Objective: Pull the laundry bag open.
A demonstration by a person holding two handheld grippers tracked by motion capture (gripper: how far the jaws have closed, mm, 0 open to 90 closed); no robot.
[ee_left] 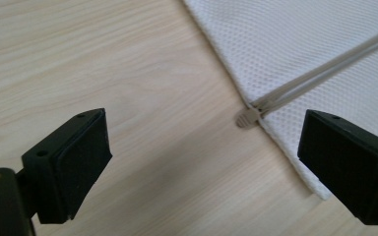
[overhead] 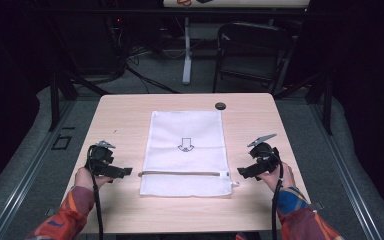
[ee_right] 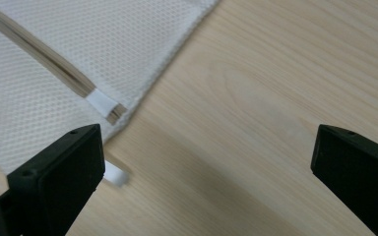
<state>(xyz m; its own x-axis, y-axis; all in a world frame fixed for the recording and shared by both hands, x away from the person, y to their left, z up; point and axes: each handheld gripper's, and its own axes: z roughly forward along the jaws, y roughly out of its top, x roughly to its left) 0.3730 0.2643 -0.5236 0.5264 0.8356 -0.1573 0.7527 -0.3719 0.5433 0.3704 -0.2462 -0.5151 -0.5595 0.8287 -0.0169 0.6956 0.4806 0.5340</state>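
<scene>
A white mesh bag point(overhead: 187, 150) lies flat in the middle of the light wooden table point(overhead: 130, 110), with a small arrow mark on it and a grey zipper point(overhead: 182, 174) running across near its front edge. My left gripper point(overhead: 126, 172) hovers just left of the bag's edge, jaws wide apart with nothing between them. In the left gripper view the zipper's grey end tab point(ee_left: 247, 118) lies on the wood ahead of the open jaws. My right gripper point(overhead: 242, 172) sits just right of the bag, open and holding nothing. The right gripper view looks down on the zipper's white end point(ee_right: 103, 103).
A small dark round object point(overhead: 220, 105) rests near the table's far edge. Beyond the table stand a dark chair point(overhead: 252, 50) and a white table leg point(overhead: 186, 50). Bare wood lies to either side of the bag.
</scene>
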